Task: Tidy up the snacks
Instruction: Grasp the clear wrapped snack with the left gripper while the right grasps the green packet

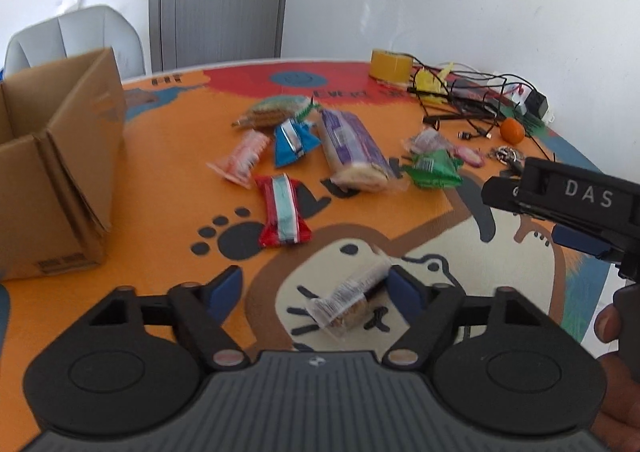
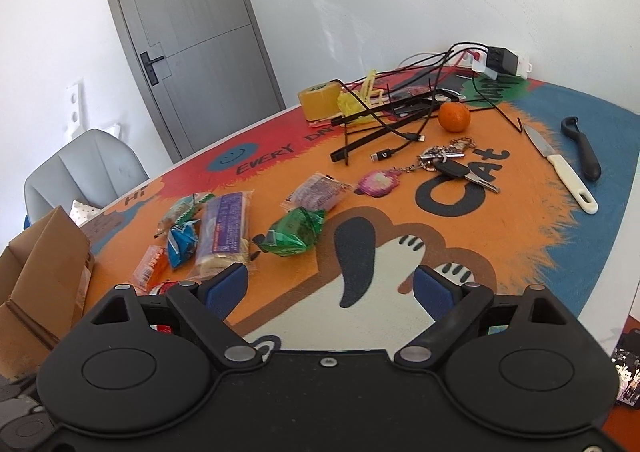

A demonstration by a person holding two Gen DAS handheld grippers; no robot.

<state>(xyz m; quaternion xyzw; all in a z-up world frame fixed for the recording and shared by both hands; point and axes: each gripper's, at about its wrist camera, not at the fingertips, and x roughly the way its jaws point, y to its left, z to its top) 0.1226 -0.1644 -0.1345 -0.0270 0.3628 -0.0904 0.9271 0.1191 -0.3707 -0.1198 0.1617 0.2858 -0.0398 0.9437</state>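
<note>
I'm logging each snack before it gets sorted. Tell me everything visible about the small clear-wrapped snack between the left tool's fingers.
The small clear-wrapped snack is a short bar in crinkly transparent film with pale print, showing a grainy tan and dark filling. It lies tilted on the cream part of the printed table mat, between the blue pads of the left tool. Its far end sits against the right-hand pad; the other pad is clear of it. The picture is blurred, so the print cannot be read.

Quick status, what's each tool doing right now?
Left tool: open, a clear-wrapped snack lies between its fingers, touching the right one, not gripped.
Right tool: open, empty, above the table mat.
</note>
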